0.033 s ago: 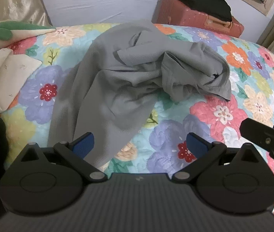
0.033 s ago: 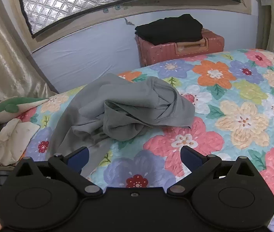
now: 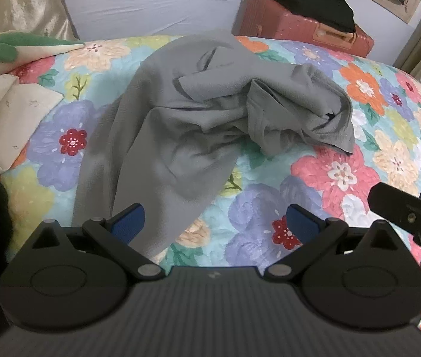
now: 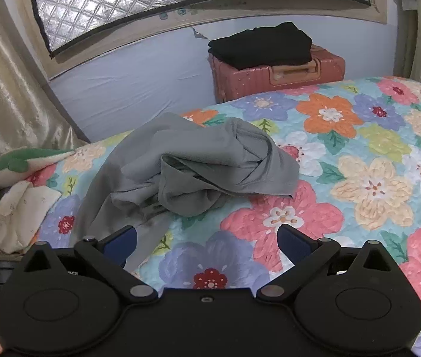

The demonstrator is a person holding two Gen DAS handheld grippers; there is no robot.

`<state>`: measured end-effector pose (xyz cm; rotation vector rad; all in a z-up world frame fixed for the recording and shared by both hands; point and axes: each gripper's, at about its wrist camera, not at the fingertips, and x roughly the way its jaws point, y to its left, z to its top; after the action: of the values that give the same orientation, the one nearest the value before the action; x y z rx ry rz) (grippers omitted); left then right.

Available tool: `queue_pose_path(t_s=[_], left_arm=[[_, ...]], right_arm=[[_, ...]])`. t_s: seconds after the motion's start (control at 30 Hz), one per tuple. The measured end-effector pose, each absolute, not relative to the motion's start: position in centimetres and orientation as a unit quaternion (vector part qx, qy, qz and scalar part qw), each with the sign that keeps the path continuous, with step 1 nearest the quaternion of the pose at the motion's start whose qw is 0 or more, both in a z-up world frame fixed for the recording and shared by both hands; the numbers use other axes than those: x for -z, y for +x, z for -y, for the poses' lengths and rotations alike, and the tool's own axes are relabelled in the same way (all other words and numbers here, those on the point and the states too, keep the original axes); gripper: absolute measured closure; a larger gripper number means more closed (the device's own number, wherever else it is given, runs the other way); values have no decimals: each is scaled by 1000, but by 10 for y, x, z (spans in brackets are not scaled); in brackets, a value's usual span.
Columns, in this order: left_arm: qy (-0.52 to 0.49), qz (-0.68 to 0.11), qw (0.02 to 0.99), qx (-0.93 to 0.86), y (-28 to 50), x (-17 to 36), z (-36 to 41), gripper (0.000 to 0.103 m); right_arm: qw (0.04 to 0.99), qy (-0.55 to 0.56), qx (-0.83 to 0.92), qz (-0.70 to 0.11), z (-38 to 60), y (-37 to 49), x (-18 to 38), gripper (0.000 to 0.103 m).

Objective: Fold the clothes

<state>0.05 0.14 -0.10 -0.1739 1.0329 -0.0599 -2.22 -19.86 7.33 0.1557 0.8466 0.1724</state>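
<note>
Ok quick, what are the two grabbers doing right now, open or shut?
Left gripper: open, holding nothing, just above the near end of the gray shirt.
Right gripper: open, holding nothing, above the bedspread.

Grey garment: near hem disappearing behind left gripper body, under its left finger; bunched folds hiding the inside. Right gripper getting cut by frame edge.

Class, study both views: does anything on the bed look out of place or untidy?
Yes: the grey garment lies crumpled on the floral quilt, its right side bunched and twisted, unlike the neatly folded black clothes on the suitcase.
</note>
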Motion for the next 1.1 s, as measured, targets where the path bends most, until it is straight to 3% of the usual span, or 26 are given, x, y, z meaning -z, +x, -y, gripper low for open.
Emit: queue_pose_path(t_s=[0.33,1.1], left_arm=[[-99,-482,870,34,4,7,-10,0],[-75,-480,874,35,6,13,-11,0]], right_arm=[[913,19,-89,-398,189,-24,-79,1],[906,44,-77,-413,208,-20,-70,1]])
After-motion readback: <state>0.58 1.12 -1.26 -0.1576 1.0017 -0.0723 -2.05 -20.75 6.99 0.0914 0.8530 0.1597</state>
